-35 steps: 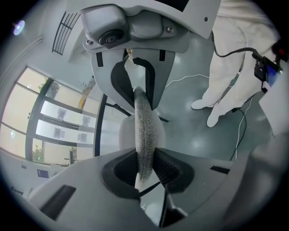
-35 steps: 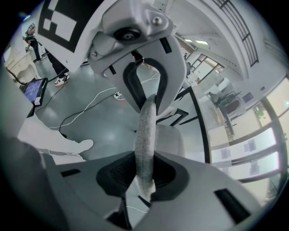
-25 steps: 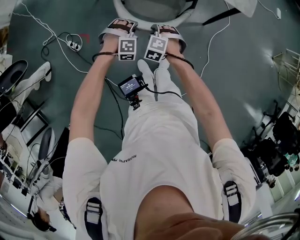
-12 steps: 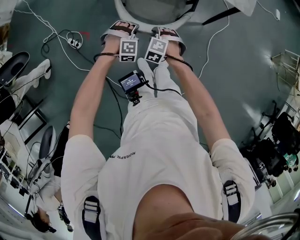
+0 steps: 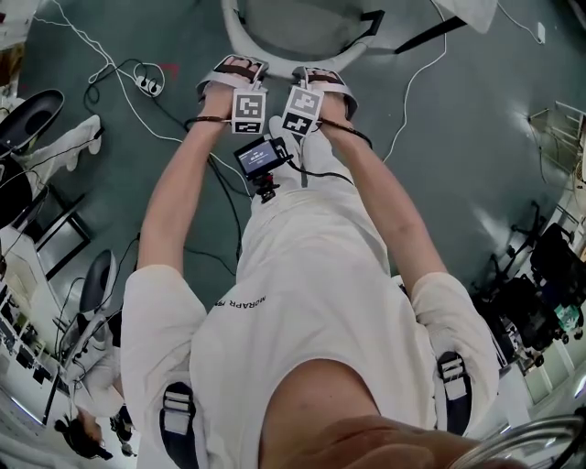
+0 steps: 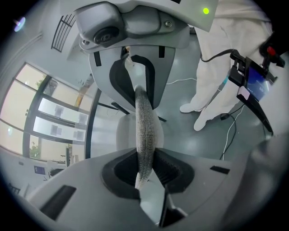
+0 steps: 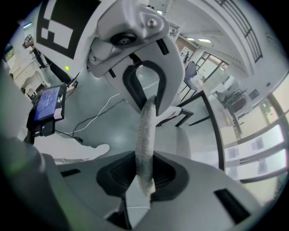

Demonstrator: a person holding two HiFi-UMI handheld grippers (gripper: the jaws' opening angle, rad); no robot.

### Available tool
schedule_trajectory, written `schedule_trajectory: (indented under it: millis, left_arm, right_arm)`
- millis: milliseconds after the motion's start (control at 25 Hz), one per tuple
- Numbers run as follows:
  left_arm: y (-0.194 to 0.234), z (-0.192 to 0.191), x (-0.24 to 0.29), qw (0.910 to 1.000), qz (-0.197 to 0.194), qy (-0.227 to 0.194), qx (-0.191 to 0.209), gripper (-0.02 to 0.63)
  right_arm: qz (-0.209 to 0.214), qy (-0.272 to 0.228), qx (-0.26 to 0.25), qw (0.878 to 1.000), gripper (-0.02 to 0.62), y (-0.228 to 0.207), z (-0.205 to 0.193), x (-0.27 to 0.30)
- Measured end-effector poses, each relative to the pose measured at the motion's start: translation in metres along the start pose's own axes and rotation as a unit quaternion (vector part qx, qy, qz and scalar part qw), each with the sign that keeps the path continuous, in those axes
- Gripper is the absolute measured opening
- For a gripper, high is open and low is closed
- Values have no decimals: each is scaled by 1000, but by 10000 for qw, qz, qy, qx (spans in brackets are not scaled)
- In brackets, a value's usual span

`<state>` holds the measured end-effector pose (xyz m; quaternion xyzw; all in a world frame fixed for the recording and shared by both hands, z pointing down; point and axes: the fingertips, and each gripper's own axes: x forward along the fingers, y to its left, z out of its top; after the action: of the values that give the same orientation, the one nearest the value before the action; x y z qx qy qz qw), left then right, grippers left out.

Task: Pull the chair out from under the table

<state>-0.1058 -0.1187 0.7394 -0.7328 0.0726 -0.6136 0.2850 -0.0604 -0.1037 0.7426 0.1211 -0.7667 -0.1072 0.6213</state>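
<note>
Chair: chair (image 5: 291, 18) stands on the floor, its back rim towards the person.
Grip: left tool (image 6: 145, 135) and right tool (image 7: 145, 140), side by side, each clamped on the chair's fabric top edge.
Doing it well: I'd draw both tools back evenly, so the chair doesn't twist.
Around: cables (image 5: 110, 69) and a power strip (image 5: 145, 87) lie left of the chair.
In the way: the person's feet (image 5: 298, 137), just behind the chair, likely need to step back first.

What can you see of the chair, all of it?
The chair stands on the grey-green floor at the top of the head view: a curved white shell round grey padding. The top edge of its back is thin, upright and covered in speckled grey fabric. The left gripper and right gripper are both shut on that edge, side by side. Beyond it the gripper views show a pale seat and dark legs.
</note>
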Motion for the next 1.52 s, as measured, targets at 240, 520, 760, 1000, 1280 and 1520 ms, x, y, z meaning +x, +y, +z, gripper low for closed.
schedule_trajectory:
  millis: [240, 520, 760, 1000, 1280, 1520]
  left_arm:
    - [-17, 1, -9, 10000, -60, 34, 13, 81]
    - [-34, 7, -21, 9999, -164, -27, 36, 80]
    - [-47, 16, -30, 9995, -311, -90, -10, 78]
    - [-62, 21, -40, 9987, -465, -149, -158, 77]
    - [-83, 30, -50, 9976, -653, -196, -143, 75]
    - [-98, 31, -59, 9963, -813, -222, -135, 74]
  right_arm:
    - [147, -65, 28, 9999, 83, 19, 5, -4]
    - [257, -95, 55, 9996, 83, 38, 7, -13]
    - [347, -123, -3, 9993, 83, 52, 5, -20]
    - [516, -166, 27, 9985, 83, 70, 6, -27]
    - [705, -194, 66, 9973, 83, 93, 5, -35]
    - [841, -217, 41, 9962, 83, 110, 10, -40]
